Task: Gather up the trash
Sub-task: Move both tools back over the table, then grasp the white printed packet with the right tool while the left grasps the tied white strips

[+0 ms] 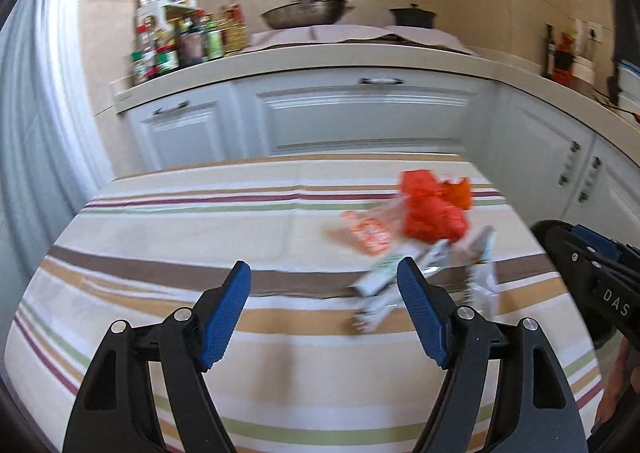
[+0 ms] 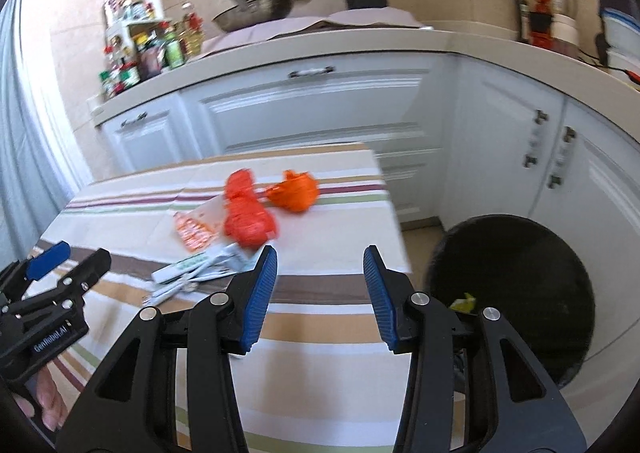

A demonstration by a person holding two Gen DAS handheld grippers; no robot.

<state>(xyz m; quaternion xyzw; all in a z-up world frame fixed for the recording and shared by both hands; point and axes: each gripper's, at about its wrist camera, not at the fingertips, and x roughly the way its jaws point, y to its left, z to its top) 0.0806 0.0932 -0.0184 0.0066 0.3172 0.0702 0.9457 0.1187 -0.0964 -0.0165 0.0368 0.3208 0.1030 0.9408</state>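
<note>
Kitchen: white cabinets and a cream countertop (image 1: 320, 53) at the back, with bottles, a wok and a dark pot on it; nearer, a table under a striped tablecloth (image 1: 160, 237).
Left gripper (image 1: 324, 285): jaws apart, nothing between them; only bare cloth shows in the gap.
Right gripper (image 2: 320, 269): jaws apart at a moderate gap, nothing held; bare cloth and the table's right edge lie in the gap.
Trash on table: a red crumpled bag (image 2: 246, 219), an orange crumpled bag (image 2: 294, 191), an orange-printed clear wrapper (image 2: 194, 229) and a white-and-green carton wrapper (image 2: 200, 269), lying in a loose cluster, several touching or overlapping.
Trash relative to left jaws: ahead and to the right; in the left wrist view the white-and-green carton wrapper runs just behind the right finger's tip, the bags beyond it.
Trash relative to right jaws: ahead and to the left; the carton wrapper ends just beside the left finger's tip.
Bin: black trash bin (image 2: 512, 293) on the floor off the table's right edge, to the right of the right jaws; a small yellow scrap (image 2: 464, 301) shows inside.
Done: judging by the scrap, at least one piece is binned.
Left: four pieces or so remain on the cloth; neither gripper holds any, so most of the collecting looks ahead.
Blur: both views are smeared, so finer details of the wrappers cannot be read.
</note>
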